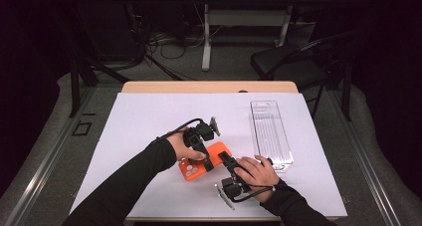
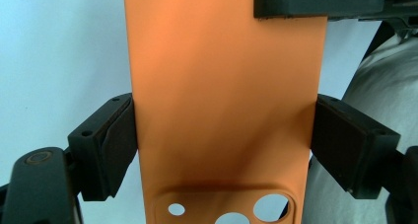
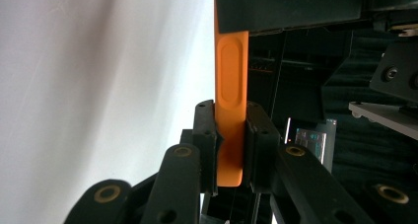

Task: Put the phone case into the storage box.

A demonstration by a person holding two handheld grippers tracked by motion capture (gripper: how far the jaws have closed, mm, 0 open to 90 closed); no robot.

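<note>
Your fingers grasp an orange phone case (image 1: 206,162) from two sides at once, low and central on the white-covered table (image 1: 149,121). From the high view, your left gripper (image 1: 205,155) reaches down onto the case from the far left and your right gripper (image 1: 228,162) comes in from the near right; a clear plastic box (image 1: 270,132) lies well apart to the right, along the table's right side; a dark chair (image 1: 298,56) stands beyond the far edge.

In the left gripper view, the case (image 2: 224,95) runs up the middle with its camera cut-outs at the bottom; one finger (image 2: 106,147) presses its left long edge and the other touches its right long edge, so this pair is closed across the width; the risk I judge here is bowing, since a soft case squeezed edge to edge can buckle and spring out; the other gripper's finger (image 2: 291,2) overlaps the top right corner.

In the right gripper view, the case (image 3: 230,110) shows edge-on, its side-button bump facing you; the right gripper (image 3: 230,145) is clenched on the thin wall, one finger (image 3: 204,135) on each face; only a short length sits between them, so a twist or a pull against your left hand could let it slide free; two firm holds on one flexible thing may also stretch or tear it if your hands drift apart.
</note>
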